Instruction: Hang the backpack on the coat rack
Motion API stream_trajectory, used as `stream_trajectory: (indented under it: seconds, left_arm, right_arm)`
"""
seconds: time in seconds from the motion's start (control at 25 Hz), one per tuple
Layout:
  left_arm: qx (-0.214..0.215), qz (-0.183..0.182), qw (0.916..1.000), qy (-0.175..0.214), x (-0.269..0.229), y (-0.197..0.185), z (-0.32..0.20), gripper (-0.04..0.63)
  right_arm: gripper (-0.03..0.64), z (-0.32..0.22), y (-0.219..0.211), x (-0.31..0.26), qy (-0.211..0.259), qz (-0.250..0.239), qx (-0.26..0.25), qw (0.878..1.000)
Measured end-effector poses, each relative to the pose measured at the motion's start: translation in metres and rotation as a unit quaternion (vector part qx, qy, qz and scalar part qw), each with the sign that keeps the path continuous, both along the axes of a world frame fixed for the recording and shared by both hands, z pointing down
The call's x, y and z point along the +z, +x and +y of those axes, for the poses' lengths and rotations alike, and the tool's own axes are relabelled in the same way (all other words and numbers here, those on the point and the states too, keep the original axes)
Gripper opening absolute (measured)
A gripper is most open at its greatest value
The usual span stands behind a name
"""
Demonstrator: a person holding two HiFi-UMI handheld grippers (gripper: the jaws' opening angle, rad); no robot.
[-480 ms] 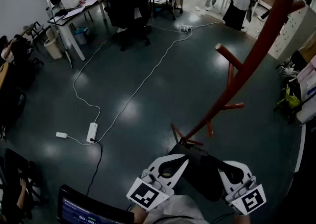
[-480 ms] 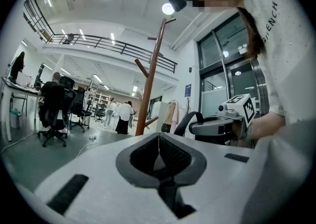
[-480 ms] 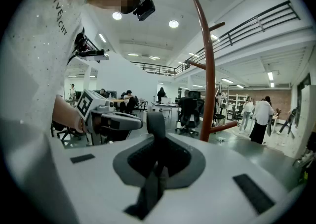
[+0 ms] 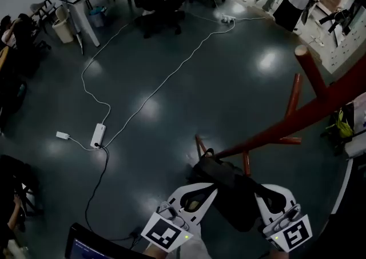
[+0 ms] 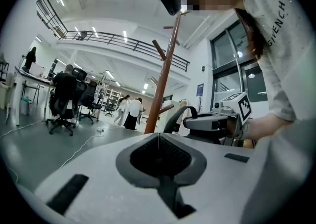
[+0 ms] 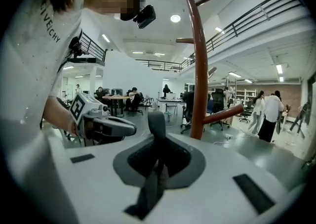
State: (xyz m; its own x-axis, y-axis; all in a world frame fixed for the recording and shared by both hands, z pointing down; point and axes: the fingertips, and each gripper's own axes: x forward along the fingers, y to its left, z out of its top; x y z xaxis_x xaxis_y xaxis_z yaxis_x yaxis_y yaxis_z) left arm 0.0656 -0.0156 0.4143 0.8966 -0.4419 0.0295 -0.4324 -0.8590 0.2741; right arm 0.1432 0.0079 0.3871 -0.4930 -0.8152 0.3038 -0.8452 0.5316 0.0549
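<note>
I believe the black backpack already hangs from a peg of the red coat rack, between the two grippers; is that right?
Not quite: the head view shows the black backpack off the pegs, held near the foot of the red coat rack, between the left gripper and right gripper.

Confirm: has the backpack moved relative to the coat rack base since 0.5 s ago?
No: backpack keeps its spot just below the coat rack base; only the camera shifted.

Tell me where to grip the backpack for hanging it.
By its strap, the narrow band pinched upright in the right gripper. Come from the person's side, since the coat rack stands just beyond the backpack.
</note>
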Motion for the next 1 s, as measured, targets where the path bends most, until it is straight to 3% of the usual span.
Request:
stream_trajectory:
  seconds: [0.24,0.52,0.76,1.0]
  left_arm:
    - [-0.017,0.01,0.9997,-0.017,0.016,0.008,-0.006,0.011]
    - [-0.036,0.001,0.9987,-0.035,0.035,0.0,-0.012,0.011]
    - [-0.038,-0.012,0.9985,-0.037,0.044,-0.001,-0.013,0.011]
    - [-0.043,-0.022,0.9984,-0.029,0.049,-0.004,-0.018,0.011]
  right_arm:
    - [0.026,-0.03,0.009,0.019,-0.01,-0.005,-0.039,0.999]
    - [0.026,-0.045,0.02,0.053,-0.044,-0.002,-0.031,0.999]
    - [0.026,-0.048,0.036,0.081,-0.067,0.045,-0.028,0.996]
    - [0.026,-0.056,0.034,0.099,-0.079,0.058,-0.032,0.995]
